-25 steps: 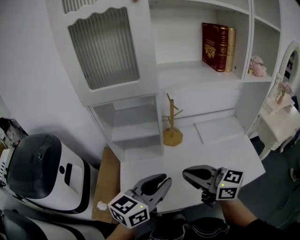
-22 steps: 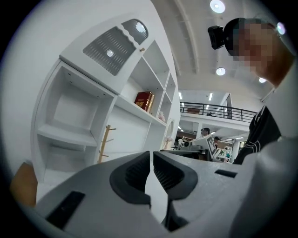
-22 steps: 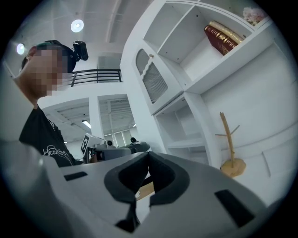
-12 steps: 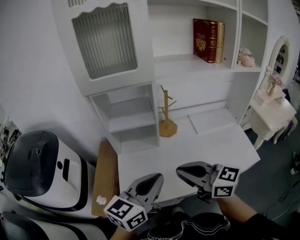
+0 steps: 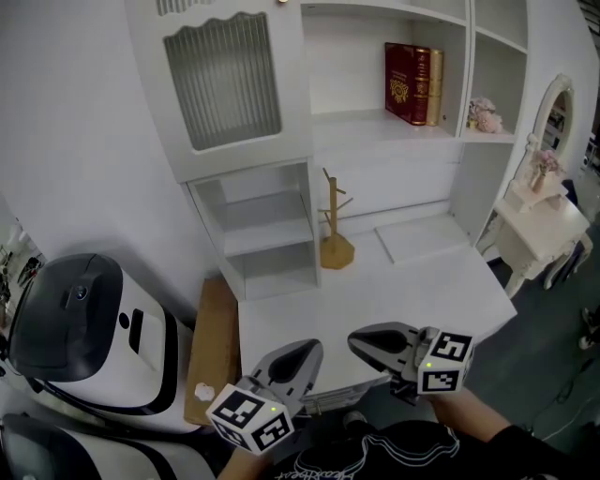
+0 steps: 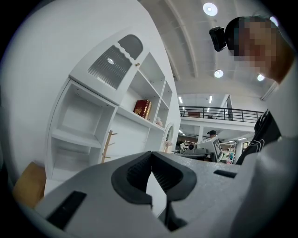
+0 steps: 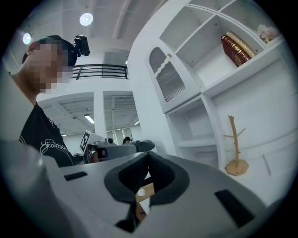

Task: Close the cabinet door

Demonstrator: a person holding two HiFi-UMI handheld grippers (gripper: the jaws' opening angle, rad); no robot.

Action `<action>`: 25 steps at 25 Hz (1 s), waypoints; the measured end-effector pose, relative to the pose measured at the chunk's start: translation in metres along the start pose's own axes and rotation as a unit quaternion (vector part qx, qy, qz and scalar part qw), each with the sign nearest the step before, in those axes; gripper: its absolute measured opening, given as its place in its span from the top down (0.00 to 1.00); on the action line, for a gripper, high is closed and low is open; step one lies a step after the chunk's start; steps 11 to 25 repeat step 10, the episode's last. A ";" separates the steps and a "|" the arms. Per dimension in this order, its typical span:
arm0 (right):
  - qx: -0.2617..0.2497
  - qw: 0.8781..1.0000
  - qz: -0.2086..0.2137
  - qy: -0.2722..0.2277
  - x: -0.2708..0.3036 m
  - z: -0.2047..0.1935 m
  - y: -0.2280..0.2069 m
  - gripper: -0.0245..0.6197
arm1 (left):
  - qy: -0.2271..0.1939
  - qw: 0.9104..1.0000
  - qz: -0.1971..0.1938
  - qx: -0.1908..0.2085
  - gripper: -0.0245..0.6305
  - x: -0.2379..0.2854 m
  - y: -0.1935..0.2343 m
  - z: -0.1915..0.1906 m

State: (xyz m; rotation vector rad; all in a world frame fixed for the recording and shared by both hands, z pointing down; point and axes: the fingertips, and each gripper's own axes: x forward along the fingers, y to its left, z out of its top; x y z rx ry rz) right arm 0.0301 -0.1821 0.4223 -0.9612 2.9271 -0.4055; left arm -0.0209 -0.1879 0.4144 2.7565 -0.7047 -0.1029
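Head view: wooden peg stand (image 5: 333,246) on desk (image 5: 412,291) near cabinet door (image 5: 225,84).

Two books (image 5: 405,82), one wooden peg stand (image 5: 334,249) and one cabinet door (image 5: 225,84).

You face a white cabinet (image 5: 403,183) set on a white desk (image 5: 394,300) against a plain white wall (image 5: 75,141). Its open shelves hold books (image 5: 410,82) and a small pink posy (image 5: 483,114), and a wooden peg stand (image 5: 333,246) sits on the desk. To your right a small white dressing table (image 5: 548,220) with a mirror (image 5: 555,112) stands on a dark floor (image 5: 562,328). A wooden board (image 5: 216,337) sits just left of the desk. Round ceiling lights (image 6: 210,8) shine overhead, and a railed balcony (image 6: 219,113) runs beyond.
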 end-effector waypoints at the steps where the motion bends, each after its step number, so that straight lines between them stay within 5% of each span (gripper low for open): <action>1: -0.001 1.000 0.001 -0.001 0.000 0.001 0.002 0.95 | -0.002 1.000 -0.001 -0.004 0.96 -0.002 -0.001 0.001; 25: -0.014 1.000 -0.004 -0.005 -0.001 0.001 0.018 0.95 | -0.013 1.000 -0.003 0.007 0.96 -0.020 -0.008 0.003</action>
